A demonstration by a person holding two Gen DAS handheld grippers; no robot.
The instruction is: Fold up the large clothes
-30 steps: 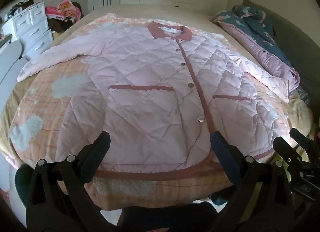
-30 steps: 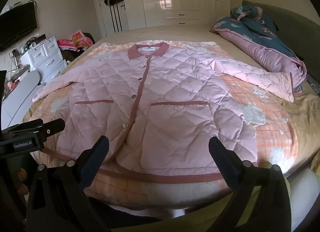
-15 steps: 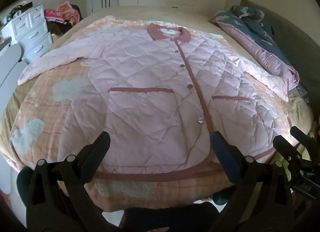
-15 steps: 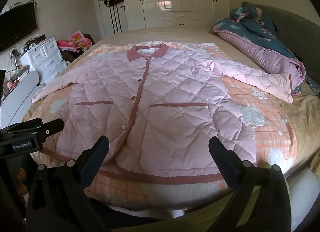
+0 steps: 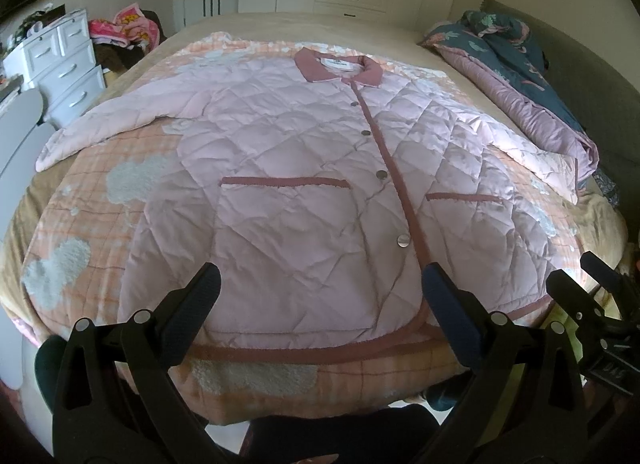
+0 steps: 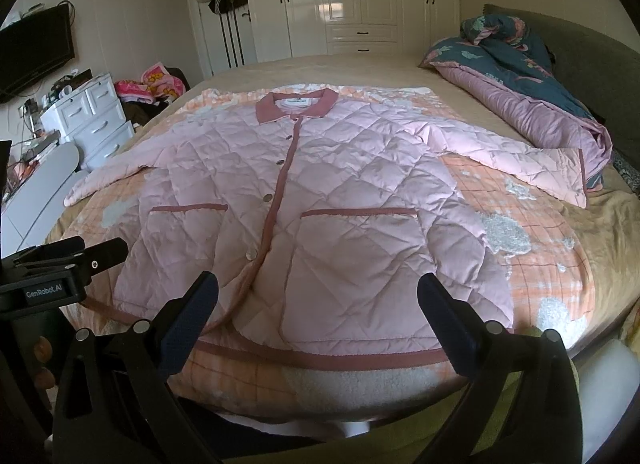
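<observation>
Now the left gripper (image 5: 320,296) has its jaws spread wide with nothing between them, and ahead of them the pink quilted jacket (image 5: 304,192) lies flat and buttoned on the bed (image 5: 280,20), its hem closest to the jaws and its collar (image 5: 340,70) farthest away. The right gripper (image 6: 316,304) also has its jaws spread apart and empty, with the jacket just ahead of them on an orange checked blanket (image 6: 532,264). Both sleeves are stretched out to the sides, and a rumpled duvet (image 6: 520,76) lies far ahead to the right of the jaws.
</observation>
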